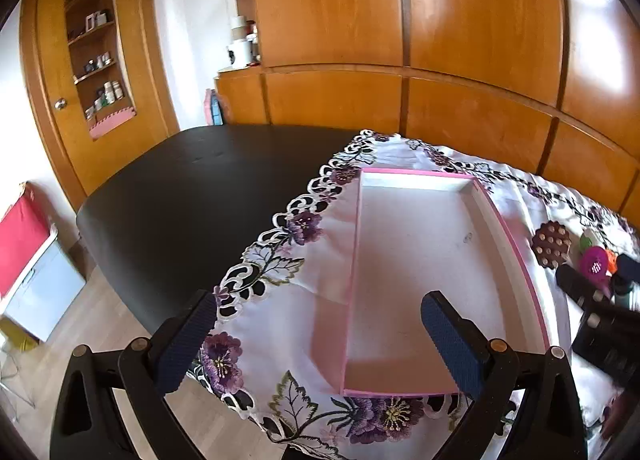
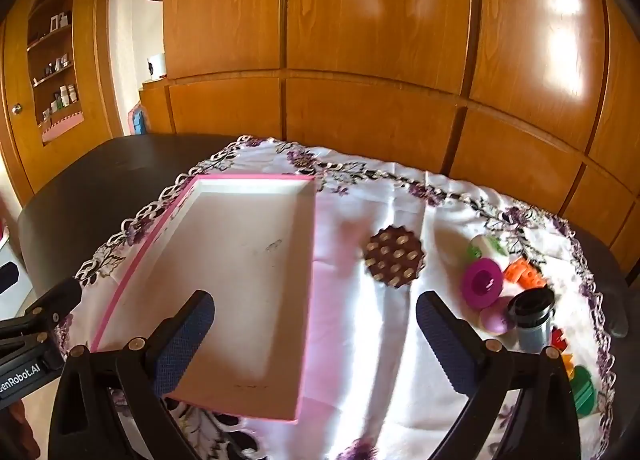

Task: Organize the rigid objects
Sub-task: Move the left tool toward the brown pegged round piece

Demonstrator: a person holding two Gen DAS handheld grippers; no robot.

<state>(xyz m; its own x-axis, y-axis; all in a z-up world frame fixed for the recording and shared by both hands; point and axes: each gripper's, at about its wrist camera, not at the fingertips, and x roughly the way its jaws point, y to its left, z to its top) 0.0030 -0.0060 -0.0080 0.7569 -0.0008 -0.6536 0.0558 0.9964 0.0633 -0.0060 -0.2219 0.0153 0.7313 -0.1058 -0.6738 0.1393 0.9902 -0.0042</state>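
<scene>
your left gripper [image 1: 316, 324] hangs with its jaws spread wide and nothing between them, over the near left edge of the pink tray [image 1: 516, 248]. your right gripper [image 2: 314, 320] is spread just as wide, also holding nothing, over the bare cloth between the tray [image 2: 306, 280] and the pile of small things.

the tray sits on a white tablecloth [image 2: 384, 195] with purple flowers along its lacy border, and its white floor has nothing in it. the cloth covers the right part of a dark table [image 1: 192, 187]; the left part is bare.

just right of the tray lies a brown round disc [image 2: 395, 257] with pale studs, flat on the cloth and apart from the tray wall. further right, the rest are bunched close together: a magenta ring [image 2: 481, 283], a white and green piece [image 2: 486, 248] behind it, an orange block [image 2: 524, 274], a lilac rounded piece [image 2: 496, 320] and a black and grey cylinder [image 2: 534, 316] standing upright. nearer, by your right finger, a green ridged piece [image 2: 583, 386] and a bit of red [image 2: 558, 338] show, partly hidden.

your left gripper shows at the left edge of the right view [image 2: 40, 316]. wooden cabinets [image 2: 380, 39] rise behind the table.
</scene>
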